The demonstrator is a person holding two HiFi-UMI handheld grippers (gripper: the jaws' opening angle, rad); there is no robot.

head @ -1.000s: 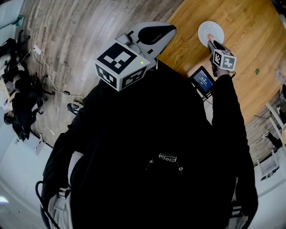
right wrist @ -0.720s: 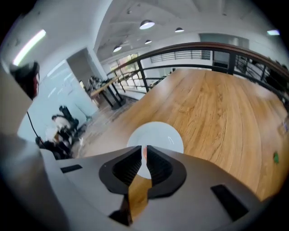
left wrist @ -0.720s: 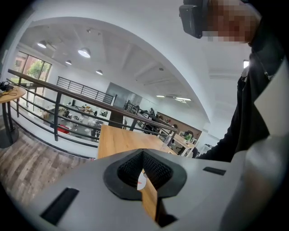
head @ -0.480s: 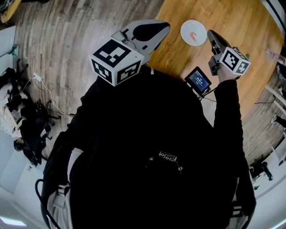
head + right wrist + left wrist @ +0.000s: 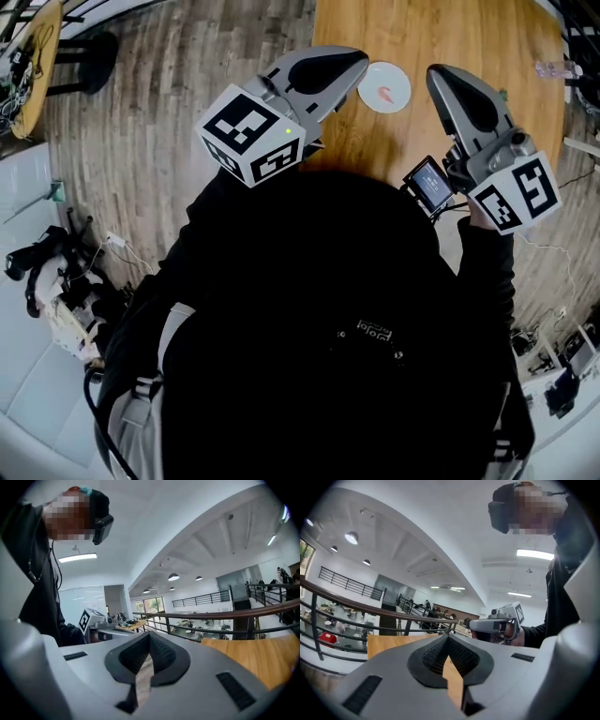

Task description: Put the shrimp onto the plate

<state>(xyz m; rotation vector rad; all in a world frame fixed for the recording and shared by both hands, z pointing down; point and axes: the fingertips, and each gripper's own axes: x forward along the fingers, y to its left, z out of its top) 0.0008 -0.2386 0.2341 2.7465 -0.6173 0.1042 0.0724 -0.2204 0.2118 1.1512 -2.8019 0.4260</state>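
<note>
Shrimp (image 5: 384,93) is lying on the white plate (image 5: 398,75), at about 1 o'clock in the head view on the wooden table (image 5: 469,37), so placement looks done. Left gripper (image 5: 356,60) has its jaws pressed together with nothing between them. Right gripper (image 5: 439,80) is the same: pads meeting, empty. The tips sit at the plate's 9 and 3 o'clock, but both gripper views look out level across the room, so I judge them lifted clear. Risks: the plate is near the table's 9 o'clock edge, so a low sweep by the left tip could shove it off or flick the shrimp out.
</note>
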